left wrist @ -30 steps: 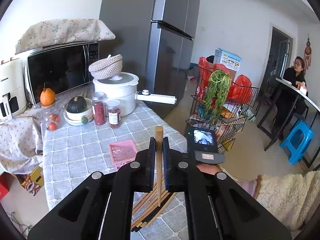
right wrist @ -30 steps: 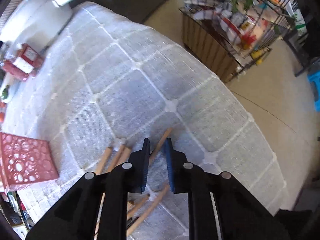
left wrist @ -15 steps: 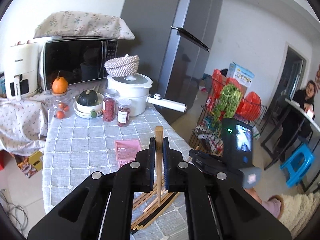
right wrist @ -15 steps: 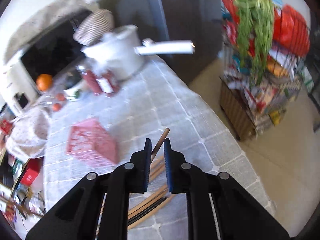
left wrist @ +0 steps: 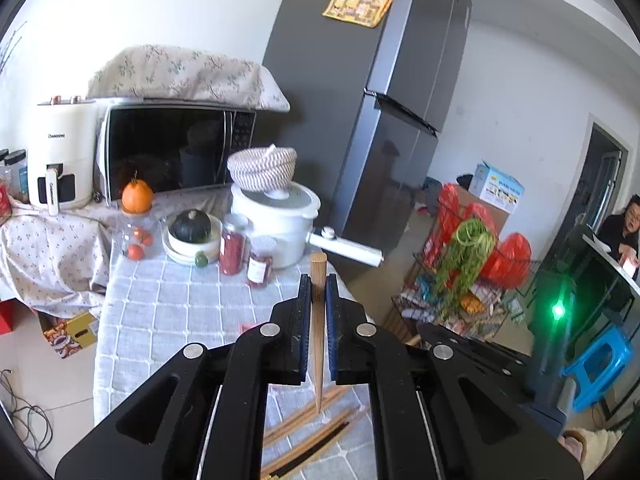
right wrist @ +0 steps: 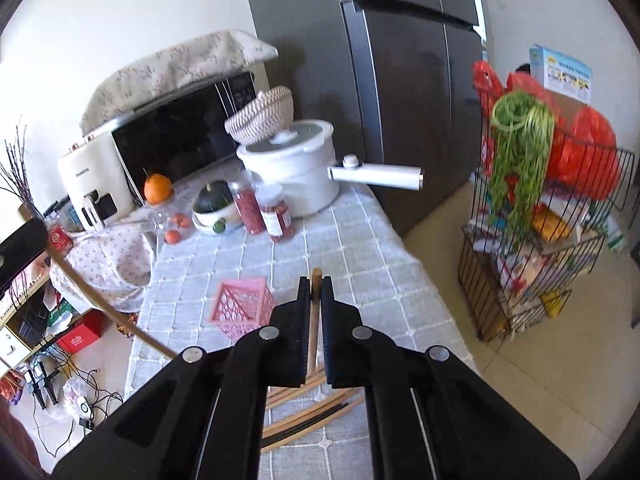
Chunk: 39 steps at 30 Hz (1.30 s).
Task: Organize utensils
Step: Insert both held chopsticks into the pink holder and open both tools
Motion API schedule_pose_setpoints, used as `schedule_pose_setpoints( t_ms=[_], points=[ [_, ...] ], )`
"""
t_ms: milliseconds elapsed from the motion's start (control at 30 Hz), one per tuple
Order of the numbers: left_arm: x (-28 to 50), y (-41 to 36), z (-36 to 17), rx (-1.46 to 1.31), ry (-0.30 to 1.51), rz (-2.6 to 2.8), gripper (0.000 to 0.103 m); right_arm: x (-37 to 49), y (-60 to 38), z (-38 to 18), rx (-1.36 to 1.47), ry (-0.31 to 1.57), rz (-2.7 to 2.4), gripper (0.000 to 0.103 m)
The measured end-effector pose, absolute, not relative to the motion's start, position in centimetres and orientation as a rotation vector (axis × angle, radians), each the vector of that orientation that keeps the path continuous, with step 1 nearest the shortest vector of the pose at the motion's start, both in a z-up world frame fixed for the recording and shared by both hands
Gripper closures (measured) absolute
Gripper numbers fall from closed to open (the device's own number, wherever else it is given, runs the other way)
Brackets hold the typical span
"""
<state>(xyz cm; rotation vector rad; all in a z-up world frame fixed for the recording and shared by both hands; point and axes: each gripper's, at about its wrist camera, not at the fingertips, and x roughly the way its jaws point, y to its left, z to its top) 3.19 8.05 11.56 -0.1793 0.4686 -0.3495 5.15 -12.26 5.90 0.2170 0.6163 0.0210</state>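
My left gripper (left wrist: 318, 285) is shut on a wooden chopstick (left wrist: 318, 340) that stands upright between its pads, thick end up. In the right wrist view my right gripper (right wrist: 316, 285) hangs above the table with its jaws closing tight on another wooden chopstick (right wrist: 316, 276). A pile of several wooden and dark chopsticks (left wrist: 316, 432) (right wrist: 304, 404) lies on the grey checked tablecloth (right wrist: 360, 248) under both grippers. A pink perforated basket (right wrist: 242, 306) stands on the cloth just left of the right gripper. The left-held chopstick (right wrist: 100, 300) crosses the right view's left side.
A white pot with a long handle (right wrist: 304, 168), two red-filled jars (right wrist: 264, 208), a bowl with a squash (left wrist: 192, 228), a microwave (left wrist: 168, 152) and a fridge (left wrist: 368, 120) are at the back. A wire rack (right wrist: 536, 240) stands right of the table. A person (left wrist: 624, 228) sits far right.
Both grippers rose above the table. The right one lifted a chopstick off the cloth and tilted up from the tabletop to the room; the left kept its chopstick.
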Motion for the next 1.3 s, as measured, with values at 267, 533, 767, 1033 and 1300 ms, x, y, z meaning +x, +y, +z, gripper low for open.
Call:
schedule_pose_setpoints(
  t_ms=[267,533,767,1033,1300],
  points=[
    [5.5,7.9,13.5,-0.158,0.4,-0.248,0.096,5.9,-13.1,8.4,0.236,0.578,0.036,0.098],
    [10.3,7.7,12.1,-0.14,0.414,-0.161,0.096,7.4,-13.0,10.5,0.233,0.54,0.058,0.097],
    [13.5,7.3,7.2,-0.131,0.545,-0.143,0.094,9.0,-12.9,10.6,0.255,0.55,0.075,0.097],
    [9.5,10.6,7.1,-0.271,0.471,-0.135,0.081,9.7,-12.1,12.5,0.265,0.513,0.103,0.097],
    [8.4,13.7,5.6,-0.339,0.484,-0.072,0.078,11.6,-8.8,14.1,0.263,0.477,0.149,0.097]
  ],
)
